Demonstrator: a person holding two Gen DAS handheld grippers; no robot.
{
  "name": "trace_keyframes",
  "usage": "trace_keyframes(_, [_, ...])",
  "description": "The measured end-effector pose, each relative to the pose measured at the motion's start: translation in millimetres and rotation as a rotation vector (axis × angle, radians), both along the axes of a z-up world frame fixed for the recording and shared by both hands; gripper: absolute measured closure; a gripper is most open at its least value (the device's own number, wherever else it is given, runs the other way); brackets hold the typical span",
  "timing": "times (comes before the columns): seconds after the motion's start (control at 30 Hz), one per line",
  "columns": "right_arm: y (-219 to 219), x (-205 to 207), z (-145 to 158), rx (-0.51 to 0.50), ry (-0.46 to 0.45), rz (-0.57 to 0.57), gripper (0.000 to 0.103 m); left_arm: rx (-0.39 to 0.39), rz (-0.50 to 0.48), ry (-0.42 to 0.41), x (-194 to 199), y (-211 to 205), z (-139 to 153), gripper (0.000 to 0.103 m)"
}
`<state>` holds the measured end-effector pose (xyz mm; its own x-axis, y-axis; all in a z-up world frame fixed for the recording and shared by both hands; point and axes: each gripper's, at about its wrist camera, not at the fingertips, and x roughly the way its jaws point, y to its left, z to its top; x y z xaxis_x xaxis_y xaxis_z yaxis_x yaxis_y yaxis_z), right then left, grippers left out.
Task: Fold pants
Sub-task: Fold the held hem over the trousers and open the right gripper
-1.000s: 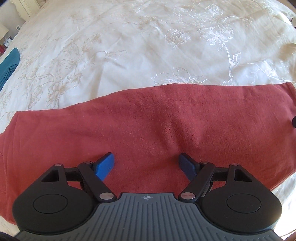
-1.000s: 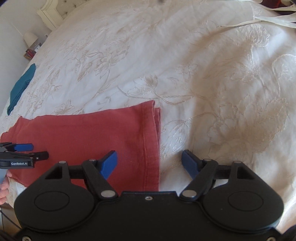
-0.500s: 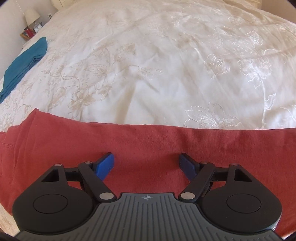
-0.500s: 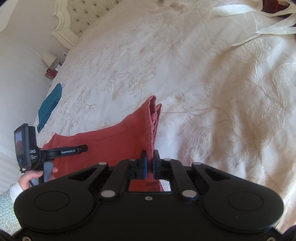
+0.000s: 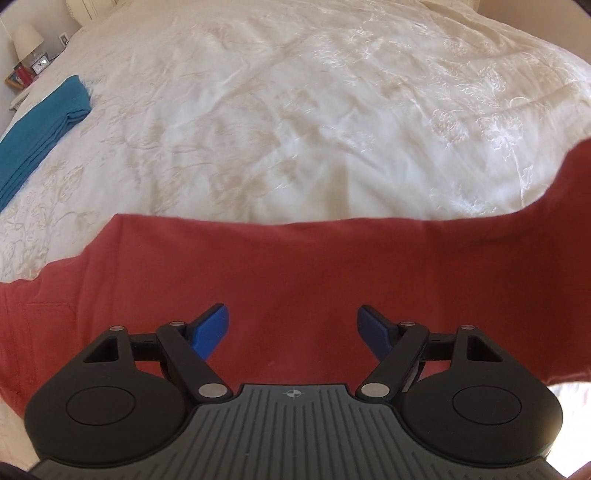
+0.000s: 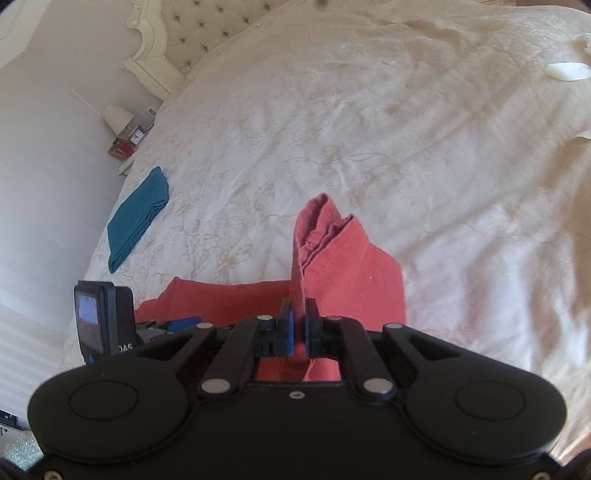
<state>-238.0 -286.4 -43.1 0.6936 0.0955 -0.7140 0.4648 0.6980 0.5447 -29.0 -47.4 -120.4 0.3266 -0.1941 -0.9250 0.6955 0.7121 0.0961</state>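
The rust-red pants (image 5: 295,269) lie lengthwise on the white bedspread. My left gripper (image 5: 293,328) is open, its blue fingers spread just above the cloth near the waist end, holding nothing. My right gripper (image 6: 299,328) is shut on the leg end of the pants (image 6: 332,258) and holds it lifted off the bed, the hem standing up in front of the jaws. In the left wrist view the right end of the pants (image 5: 561,192) rises off the bed. The left gripper (image 6: 177,325) shows low at the left of the right wrist view.
A folded teal garment (image 5: 37,129) (image 6: 136,218) lies near the bed's left edge. A nightstand with a lamp (image 6: 118,116) and a clock stands beside the headboard (image 6: 192,33). The embroidered bedspread (image 5: 295,110) stretches beyond the pants.
My right gripper closed on the pants' leg end and lifted it up and toward the left. My left gripper stayed open and shifted toward the waist end.
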Motion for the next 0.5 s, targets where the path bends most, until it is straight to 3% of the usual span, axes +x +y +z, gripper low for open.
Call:
trace_keyframes(0.23, [100.1, 113.1, -15.3, 0.017, -0.025, 0.086, 0.09, 0.035, 0.057, 0.019, 43.4, 105.2, 9.5, 0.027])
trace_keyframes(0.4, [163.3, 173.6, -59.4, -0.009, 0.052, 0.181, 0.09, 0.066, 0.074, 0.014, 62.9, 145.9, 8.3, 0.027])
trace_keyframes(0.5, [191.8, 187.6, -85.8, -0.037, 0.111, 0.23, 0.081, 0.062, 0.078, 0.014, 69.3, 159.3, 10.0, 0.027])
